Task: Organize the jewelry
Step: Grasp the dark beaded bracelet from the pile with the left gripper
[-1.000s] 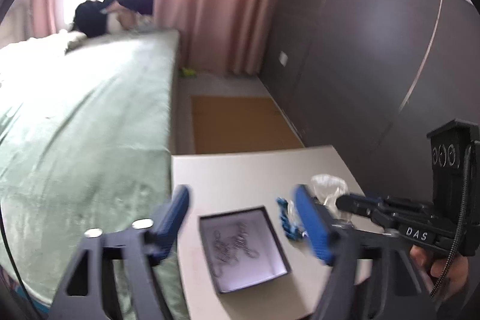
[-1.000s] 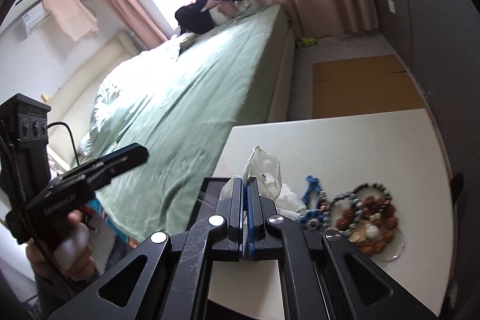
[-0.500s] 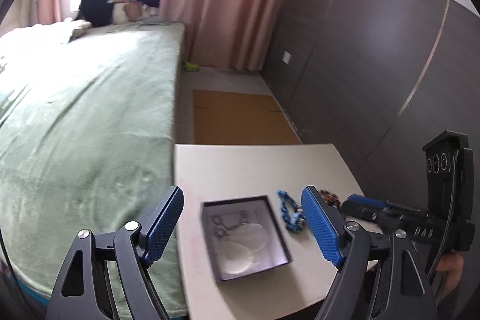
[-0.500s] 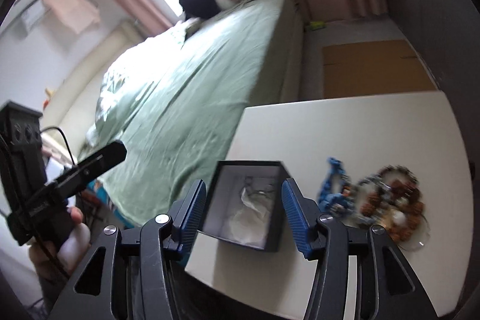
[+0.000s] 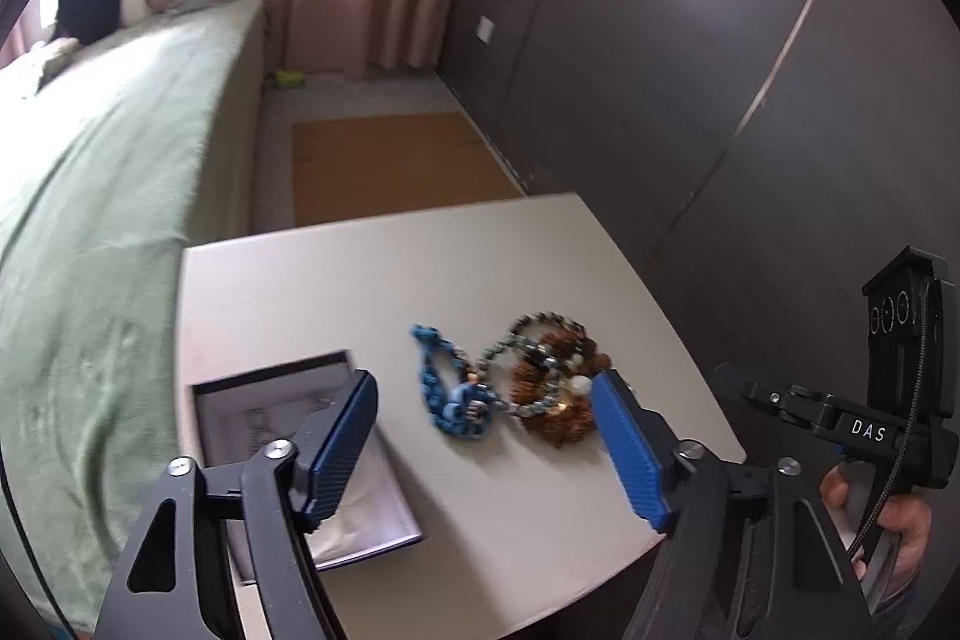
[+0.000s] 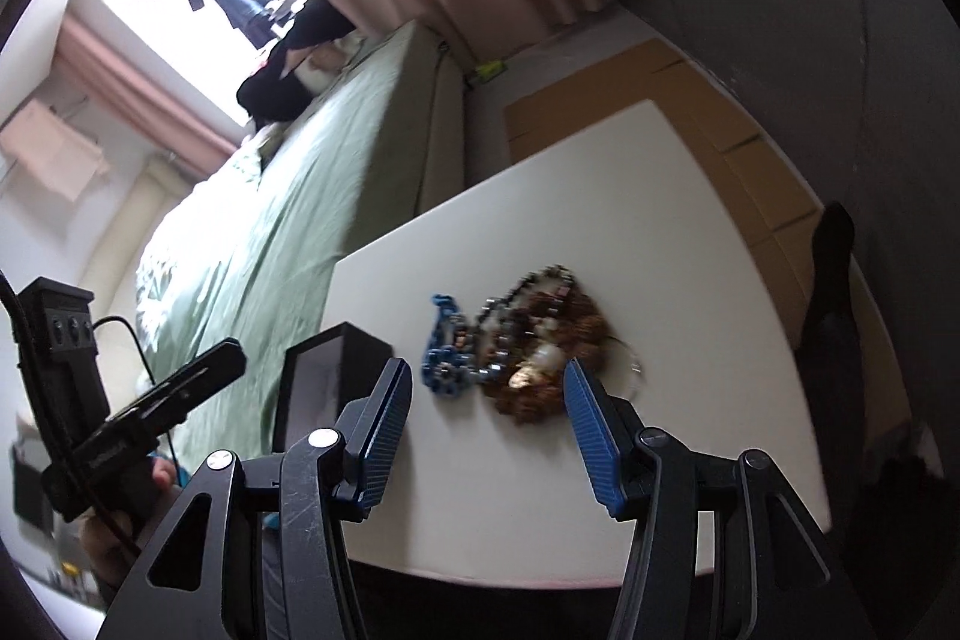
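An open black box (image 5: pixel 270 400) with white lining sits at the table's left edge, with a chain and something pale inside. Right of it lie a blue bracelet (image 5: pixel 450 388) and a heap of brown and grey bead bracelets (image 5: pixel 552 376). My left gripper (image 5: pixel 483 379) hovers over this heap, its jaws closing. The bracelets show in the gap and the pads touch nothing. My right gripper (image 6: pixel 486 370) is open and empty, aimed at the blue bracelet (image 6: pixel 444 358) and the beads (image 6: pixel 558 334), with the box (image 6: pixel 336 358) to its left.
The white table (image 5: pixel 390 280) is small, and the box stands close to its left edge. A green bed (image 5: pixel 108 220) runs along the left. A dark panelled wall (image 5: pixel 720 100) stands on the right, cardboard (image 5: pixel 390 160) lies on the floor beyond, and a dark leg (image 6: pixel 834 280) is at the table's right.
My right gripper went from shut on a clear bag to open, and the bag now lies in the box. Both grippers swung right, from the box to the bracelets. The left jaws narrowed a little.
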`<state>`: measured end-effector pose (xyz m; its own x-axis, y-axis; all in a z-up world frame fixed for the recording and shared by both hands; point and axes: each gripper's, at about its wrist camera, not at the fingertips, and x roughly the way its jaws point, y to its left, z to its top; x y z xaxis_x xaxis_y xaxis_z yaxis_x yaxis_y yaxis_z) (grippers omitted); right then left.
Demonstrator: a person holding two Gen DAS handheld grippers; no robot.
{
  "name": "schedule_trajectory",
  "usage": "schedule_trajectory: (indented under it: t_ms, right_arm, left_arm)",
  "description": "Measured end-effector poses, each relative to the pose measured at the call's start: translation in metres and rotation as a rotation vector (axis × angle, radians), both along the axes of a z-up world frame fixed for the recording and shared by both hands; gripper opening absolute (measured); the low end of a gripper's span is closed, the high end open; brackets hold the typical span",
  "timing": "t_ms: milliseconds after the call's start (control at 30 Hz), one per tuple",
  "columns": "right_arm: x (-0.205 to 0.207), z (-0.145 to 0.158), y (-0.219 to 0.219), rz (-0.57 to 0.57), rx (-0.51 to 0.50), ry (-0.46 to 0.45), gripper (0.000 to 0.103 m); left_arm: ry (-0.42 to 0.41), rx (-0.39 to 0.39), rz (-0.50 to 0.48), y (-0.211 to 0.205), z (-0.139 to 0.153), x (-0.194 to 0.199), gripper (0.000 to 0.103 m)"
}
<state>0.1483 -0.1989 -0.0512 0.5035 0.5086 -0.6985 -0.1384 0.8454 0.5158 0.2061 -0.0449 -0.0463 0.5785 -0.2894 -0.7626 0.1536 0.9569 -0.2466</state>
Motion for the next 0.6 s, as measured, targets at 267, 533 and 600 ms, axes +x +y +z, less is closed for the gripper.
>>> schedule_trajectory:
  t_ms: [267, 533, 600]
  right_arm:
    - [0.001, -0.024, -0.038, -0.064, 0.051, 0.040, 0.054]
    - [0.007, -0.042, -0.063, -0.090, 0.078, 0.066, 0.054]
    - [0.009, -0.044, -0.065, -0.092, 0.086, 0.072, 0.054]
  left_arm:
    - [0.068, 0.031, -0.082, -0.048, -0.026, 0.027, 0.060]
    - [0.151, 0.115, -0.123, -0.083, -0.067, 0.053, 0.050]
    - [0.169, 0.145, -0.128, -0.090, -0.077, 0.059, 0.046]
